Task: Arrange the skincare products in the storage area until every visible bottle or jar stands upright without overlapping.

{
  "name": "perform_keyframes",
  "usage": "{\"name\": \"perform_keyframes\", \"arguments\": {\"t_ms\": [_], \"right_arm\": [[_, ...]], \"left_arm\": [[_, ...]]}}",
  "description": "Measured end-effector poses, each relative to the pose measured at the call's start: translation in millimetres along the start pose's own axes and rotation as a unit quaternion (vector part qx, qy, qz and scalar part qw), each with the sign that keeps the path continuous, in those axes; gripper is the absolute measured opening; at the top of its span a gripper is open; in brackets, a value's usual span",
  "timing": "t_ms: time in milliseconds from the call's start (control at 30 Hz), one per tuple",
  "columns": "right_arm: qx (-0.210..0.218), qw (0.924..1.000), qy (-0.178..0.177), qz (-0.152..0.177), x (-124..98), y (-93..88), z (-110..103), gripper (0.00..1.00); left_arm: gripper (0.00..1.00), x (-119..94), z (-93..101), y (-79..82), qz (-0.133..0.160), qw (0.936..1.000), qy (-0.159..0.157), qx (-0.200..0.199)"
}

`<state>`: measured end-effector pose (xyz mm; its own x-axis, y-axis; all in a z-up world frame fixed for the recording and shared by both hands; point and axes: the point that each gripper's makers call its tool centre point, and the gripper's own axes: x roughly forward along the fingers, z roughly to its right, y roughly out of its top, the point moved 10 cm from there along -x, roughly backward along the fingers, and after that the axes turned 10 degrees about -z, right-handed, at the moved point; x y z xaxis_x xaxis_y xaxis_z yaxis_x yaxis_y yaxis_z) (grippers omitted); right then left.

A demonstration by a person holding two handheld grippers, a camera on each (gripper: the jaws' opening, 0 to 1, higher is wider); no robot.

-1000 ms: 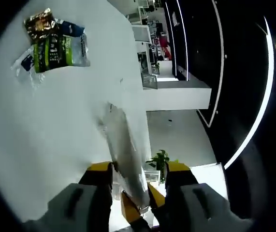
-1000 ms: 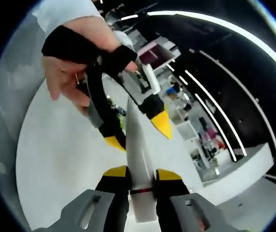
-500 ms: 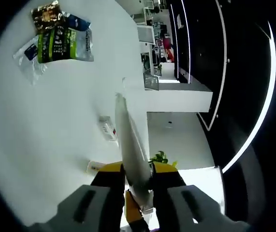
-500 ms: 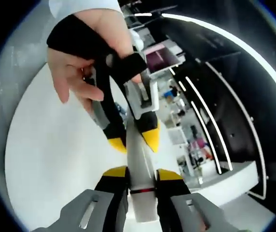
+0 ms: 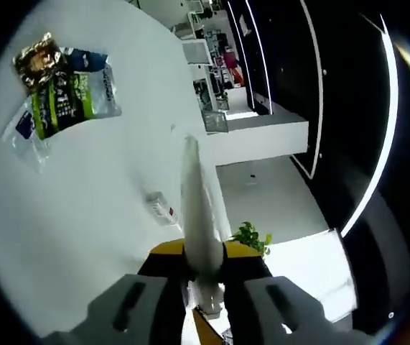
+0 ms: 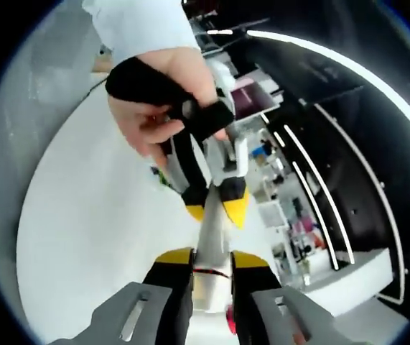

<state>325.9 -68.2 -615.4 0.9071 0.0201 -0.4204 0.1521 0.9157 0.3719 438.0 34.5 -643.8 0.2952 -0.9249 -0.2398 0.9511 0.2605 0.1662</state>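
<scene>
Left gripper view first: the left gripper (image 5: 203,262) has its yellow-tipped jaws drawn in narrow on a long pale tube (image 5: 199,208), which runs straight up from between them, held clear above the white table (image 5: 82,215); the jaws clamp the tube near its lower end, one on each flat side; on the table beyond lie a small white box (image 5: 160,208), flat on its side, and farther off a heap of packets (image 5: 61,93), green, blue and foil, overlapping one another; as a judgement, the task is far from finished, since the tube is in the air and not standing anywhere, the box lies flat, and no bottle or jar can be seen set upright; a plant (image 5: 250,236) shows past the table's edge.

Right gripper view next: the right gripper (image 6: 210,267) grips the same tube (image 6: 210,241) between jaws closed narrow on it, at the capped end nearest the camera; the other gripper (image 6: 216,199), held in the person's hand (image 6: 154,118), pinches the tube's far end from above; so the tube is spanned between both grippers above the table (image 6: 97,230); what is left, it seems, is to turn it upright, set it down apart from the rest, and then see to the box and packets.
</scene>
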Motion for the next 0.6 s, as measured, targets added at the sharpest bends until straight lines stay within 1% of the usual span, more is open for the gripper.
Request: {"name": "perform_keyframes", "arguments": {"t_ms": [33, 67, 100, 167, 200, 233, 300, 333, 367, 433, 500, 567, 600], "right_arm": [[0.002, 1.0000, 0.002, 0.007, -2, 0.8, 0, 0.03], [0.007, 0.9999, 0.005, 0.011, -3, 1.4, 0, 0.02], [0.014, 0.9997, 0.008, 0.018, -4, 2.2, 0, 0.03], [0.026, 0.9994, 0.014, 0.017, -5, 1.4, 0, 0.05], [0.034, 0.9992, 0.017, 0.015, -5, 0.6, 1, 0.04], [0.052, 0.9983, 0.023, 0.013, -4, -1.4, 0, 0.03], [0.070, 0.9970, 0.029, 0.012, -4, -3.8, 1, 0.03], [0.078, 0.9964, 0.032, 0.008, -4, -5.2, 2, 0.03], [0.088, 0.9956, 0.031, 0.008, -4, -6.7, 4, 0.03], [0.102, 0.9941, 0.038, 0.010, -5, -8.5, 6, 0.03], [0.109, 0.9933, 0.038, -0.002, -7, -12.1, 9, 0.03], [0.147, 0.9879, 0.050, 0.000, -9, -14.9, 13, 0.03], [0.177, 0.9824, 0.060, 0.003, -12, -16.2, 17, 0.03]], "left_arm": [[0.11, -1, -1.2, 3.5, 0.003, 0.9999, 0.005, 0.009], [0.11, -2, -2.3, 5.7, 0.003, 0.9998, 0.009, 0.016], [0.11, -3, -3.8, 8.0, 0.000, 0.9995, 0.012, 0.028], [0.11, -5, -4.5, 11.0, -0.003, 0.9990, 0.016, 0.042], [0.11, -6, -4.7, 11.7, -0.010, 0.9982, 0.015, 0.057], [0.11, -7, -5.0, 12.5, -0.017, 0.9966, 0.016, 0.080], [0.11, -9, -4.1, 13.3, -0.024, 0.9926, 0.025, 0.116], [0.11, -9, -2.8, 13.7, -0.032, 0.9884, 0.029, 0.146], [0.10, -9, -1.3, 13.3, -0.037, 0.9854, 0.033, 0.163], [0.10, -9, 1.0, 13.1, -0.047, 0.9797, 0.030, 0.193], [0.10, -8, 4.5, 12.2, -0.065, 0.9698, 0.026, 0.234], [0.10, -6, 8.9, 11.3, -0.080, 0.9544, 0.024, 0.287], [0.10, -5, 10.9, 9.8, -0.095, 0.9433, 0.029, 0.317]]}}
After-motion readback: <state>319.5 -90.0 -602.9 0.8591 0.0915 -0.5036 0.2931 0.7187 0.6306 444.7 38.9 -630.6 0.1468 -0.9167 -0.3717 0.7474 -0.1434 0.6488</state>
